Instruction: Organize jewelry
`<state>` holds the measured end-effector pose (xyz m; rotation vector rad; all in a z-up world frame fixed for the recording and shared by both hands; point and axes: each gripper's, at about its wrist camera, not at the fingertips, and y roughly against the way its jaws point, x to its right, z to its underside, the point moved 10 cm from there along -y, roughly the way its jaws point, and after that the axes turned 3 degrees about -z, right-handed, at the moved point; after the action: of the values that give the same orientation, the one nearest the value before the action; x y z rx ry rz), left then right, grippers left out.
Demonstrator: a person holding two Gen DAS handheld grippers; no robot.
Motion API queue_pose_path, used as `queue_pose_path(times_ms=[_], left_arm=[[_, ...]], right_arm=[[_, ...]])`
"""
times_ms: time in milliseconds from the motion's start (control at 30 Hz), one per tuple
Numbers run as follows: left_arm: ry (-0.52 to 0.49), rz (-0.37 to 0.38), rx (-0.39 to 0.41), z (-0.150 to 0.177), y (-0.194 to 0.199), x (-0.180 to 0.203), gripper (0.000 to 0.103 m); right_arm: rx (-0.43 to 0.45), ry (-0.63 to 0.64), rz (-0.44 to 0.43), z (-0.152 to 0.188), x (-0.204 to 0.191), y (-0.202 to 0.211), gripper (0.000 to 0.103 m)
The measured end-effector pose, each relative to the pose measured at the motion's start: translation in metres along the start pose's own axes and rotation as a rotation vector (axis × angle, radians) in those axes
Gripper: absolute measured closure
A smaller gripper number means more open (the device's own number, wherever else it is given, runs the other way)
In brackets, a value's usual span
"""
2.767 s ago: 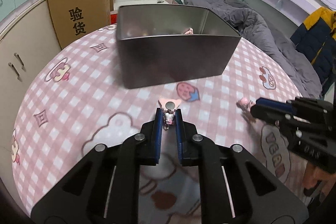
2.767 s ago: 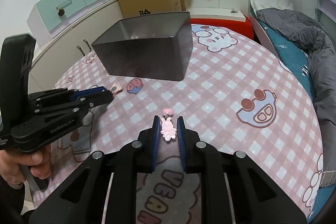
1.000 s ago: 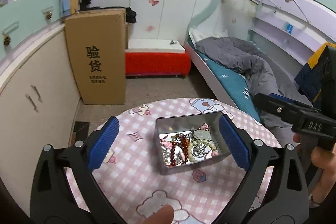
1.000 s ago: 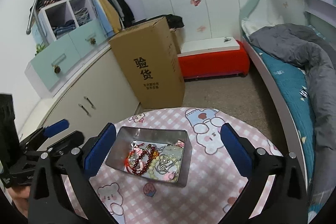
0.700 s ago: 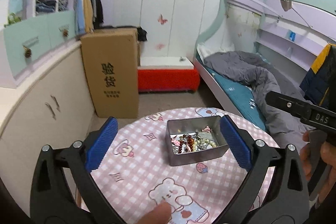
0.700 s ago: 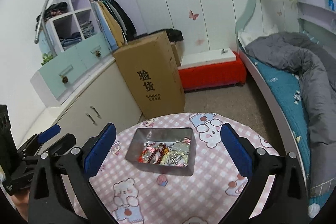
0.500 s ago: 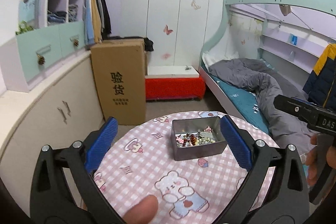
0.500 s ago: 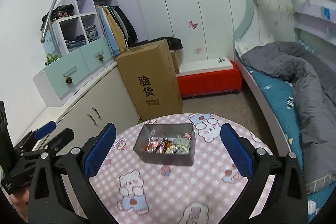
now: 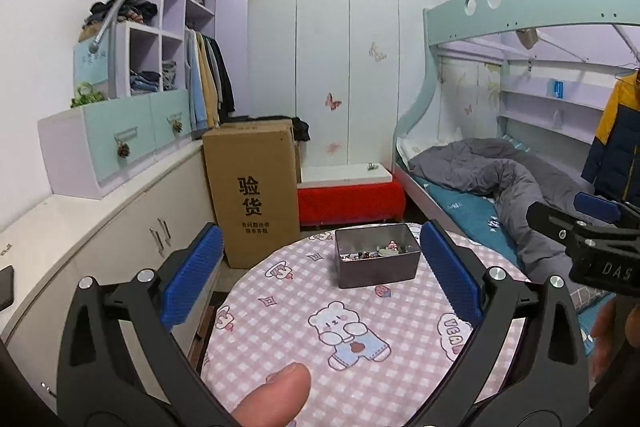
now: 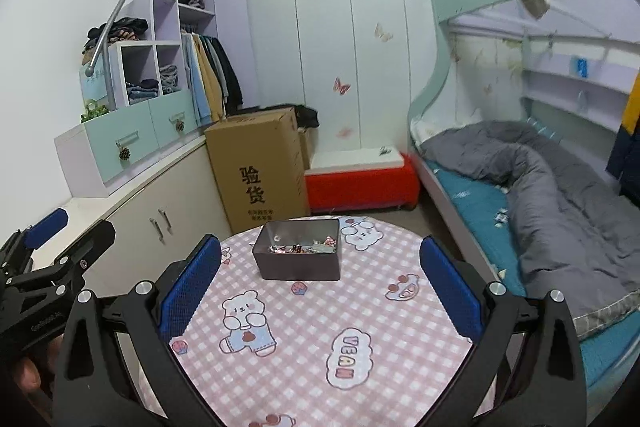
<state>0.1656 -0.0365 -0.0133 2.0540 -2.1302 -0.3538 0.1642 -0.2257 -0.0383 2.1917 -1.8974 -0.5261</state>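
Note:
A grey metal tin [image 9: 378, 269] [image 10: 298, 265] with several pieces of jewelry inside stands on the far part of a round table with a pink checked cloth [image 9: 280, 311] [image 10: 304, 339]. My left gripper [image 9: 320, 277] is held high and well back from the table, wide open, nothing between its blue pads [image 9: 192, 277]. My right gripper [image 10: 320, 281] is also high, back from the table, wide open and empty. Each gripper shows at the edge of the other's view: the right one [image 9: 592, 231] at the right edge, the left one [image 10: 52, 251] at the left edge.
A tall cardboard box [image 9: 252, 195] stands on the floor behind the table, beside a red bench [image 9: 350, 201]. Cabinets [image 9: 120, 227] run along the left wall. A bunk bed with a grey duvet [image 9: 492, 175] is on the right. A fingertip [image 9: 276, 397] shows at the bottom.
Both grippers let go of the pink charms they held, opened wide, and have risen and pulled back from the table; the tin now looks small and far.

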Motion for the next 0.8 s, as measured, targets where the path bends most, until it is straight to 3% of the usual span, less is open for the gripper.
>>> queue_pose_path(times_ms=[400, 800], left_arm=[[-0.013, -0.004, 0.104, -0.005, 0.078, 0.003, 0.006], [-0.009, -0.020, 0.097, 0.008, 0.089, -0.003, 0.006]], right_arm=[[0.102, 0.026, 0.038, 0.021, -0.017, 0.068, 0.007], [0.108, 0.044, 0.066, 0.029, -0.021, 0.080, 0.007]])
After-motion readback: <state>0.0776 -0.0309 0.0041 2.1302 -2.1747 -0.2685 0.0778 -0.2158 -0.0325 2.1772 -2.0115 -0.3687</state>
